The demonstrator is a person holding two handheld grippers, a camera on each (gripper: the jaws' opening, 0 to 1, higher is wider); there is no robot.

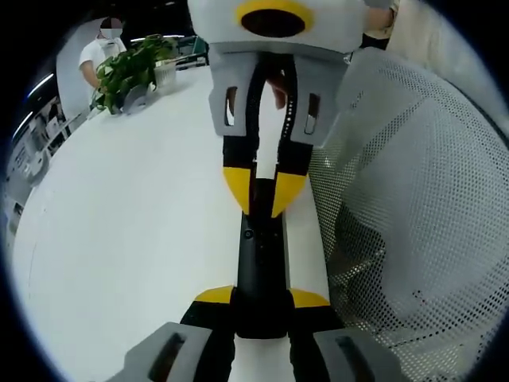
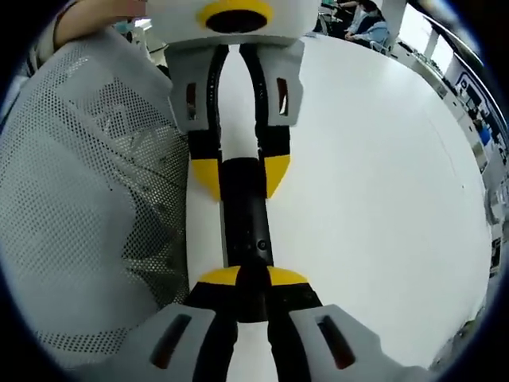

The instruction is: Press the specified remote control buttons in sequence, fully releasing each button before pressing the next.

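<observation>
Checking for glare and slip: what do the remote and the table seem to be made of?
The remote looks like black plastic with a slightly glossy finish, judging by faint highlights along its body. The table looks like a smooth white laminate or painted top, evenly bright; the exact material is unclear.

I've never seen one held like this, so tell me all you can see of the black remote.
The remote is a slim black bar, plastic by the look, with a small round button on its face. It is held level above the white table, gripped at both ends: the left gripper clamps one, the right gripper the other. No other buttons are discernible.
</observation>
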